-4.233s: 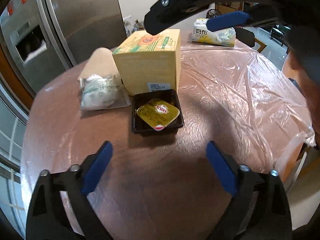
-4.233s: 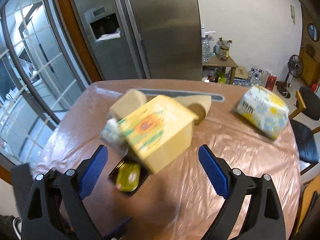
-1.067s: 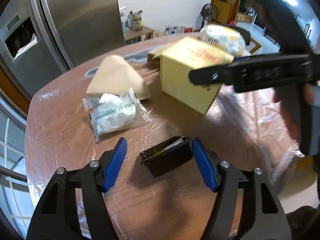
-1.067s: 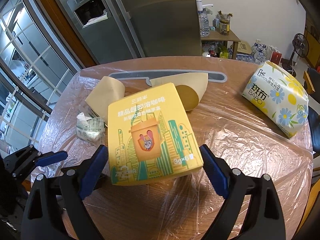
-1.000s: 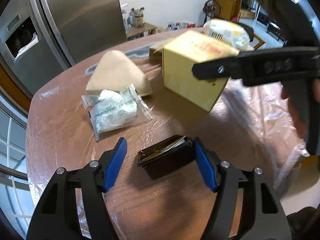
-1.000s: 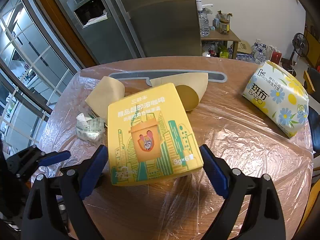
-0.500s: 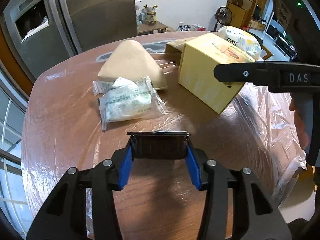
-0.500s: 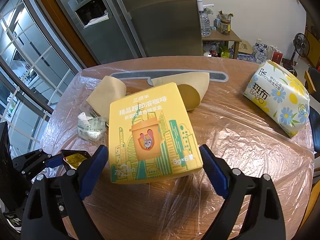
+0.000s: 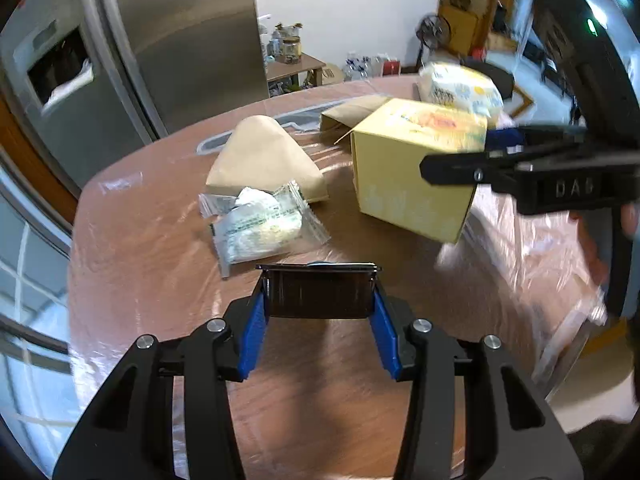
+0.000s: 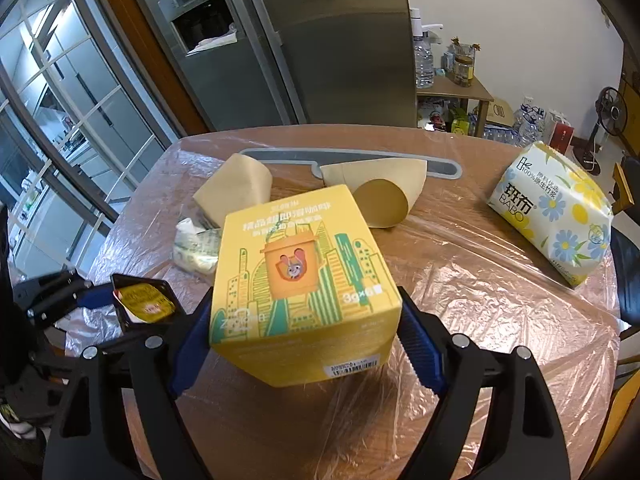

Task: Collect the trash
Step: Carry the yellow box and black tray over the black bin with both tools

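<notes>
Left tool [image 9: 318,312] pinches the black sauce tray [image 9: 318,292]; right tool [image 10: 304,336] clamps the yellow box [image 10: 300,276], which could crush or slip if tilted.

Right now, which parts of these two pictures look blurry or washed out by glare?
Left wrist view: the yellow box and the table's plastic cover at right smear with motion. Right wrist view: mostly sharp, with glare on the plastic cover.
</notes>
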